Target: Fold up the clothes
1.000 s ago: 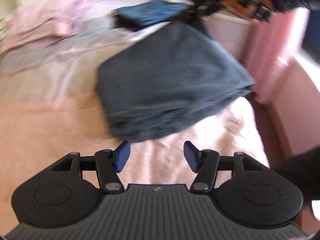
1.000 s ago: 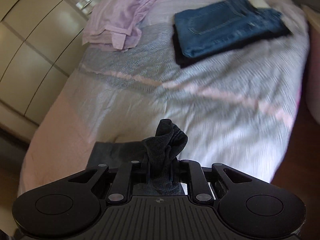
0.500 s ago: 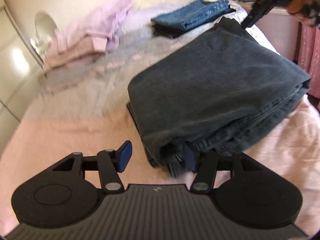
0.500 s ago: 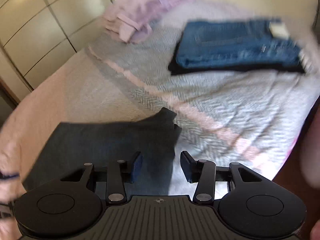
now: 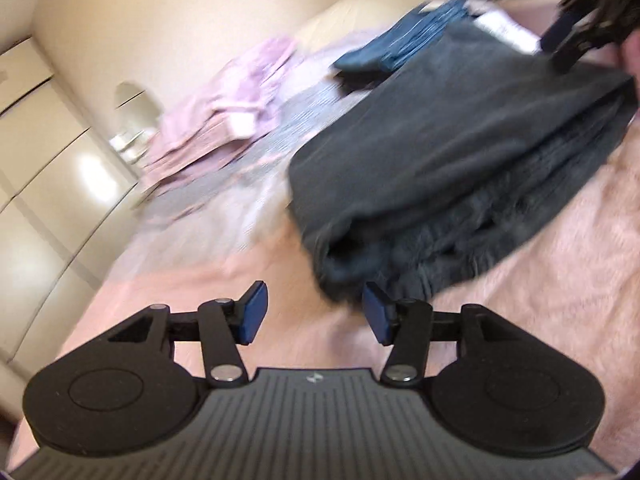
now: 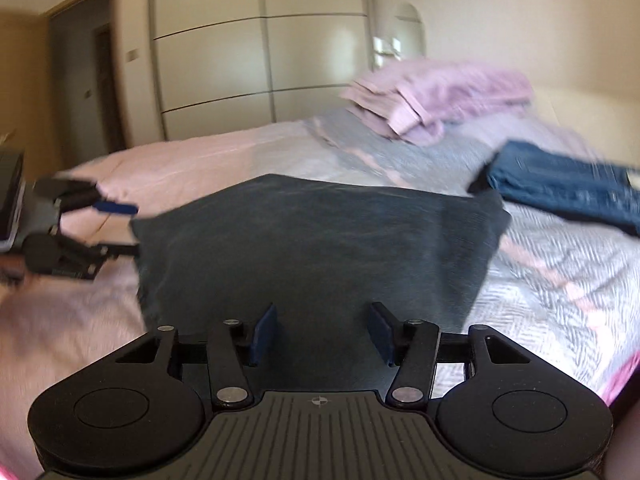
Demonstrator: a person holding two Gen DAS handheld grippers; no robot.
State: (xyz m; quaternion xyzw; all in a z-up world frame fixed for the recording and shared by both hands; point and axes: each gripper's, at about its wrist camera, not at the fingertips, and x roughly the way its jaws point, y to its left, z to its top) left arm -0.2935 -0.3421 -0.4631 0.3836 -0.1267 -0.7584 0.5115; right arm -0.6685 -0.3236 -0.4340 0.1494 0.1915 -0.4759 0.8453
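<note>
A folded dark grey garment [image 5: 460, 168] lies on the pink bed cover [image 5: 560, 280]. My left gripper [image 5: 314, 312] is open at the garment's near edge, with its right fingertip against the layered hem. Low over the garment [image 6: 320, 248] on the opposite side, my right gripper [image 6: 324, 330] is open with nothing held. The left gripper [image 6: 100, 228] shows at the garment's left corner in the right wrist view. The right gripper [image 5: 580, 36] appears at the far top right in the left wrist view.
Folded blue jeans [image 6: 568, 184] on a dark garment lie further up the bed. A lilac pile of clothes [image 6: 440, 96] sits near the headboard. Cream wardrobe doors [image 6: 260, 60] stand along one side of the bed [image 6: 200, 160]. A person's hand [image 5: 630, 54] holds the right gripper.
The right gripper let go of the garment's corner, opened and dropped low behind it. The left gripper came to the near hem and has drawn back slightly.
</note>
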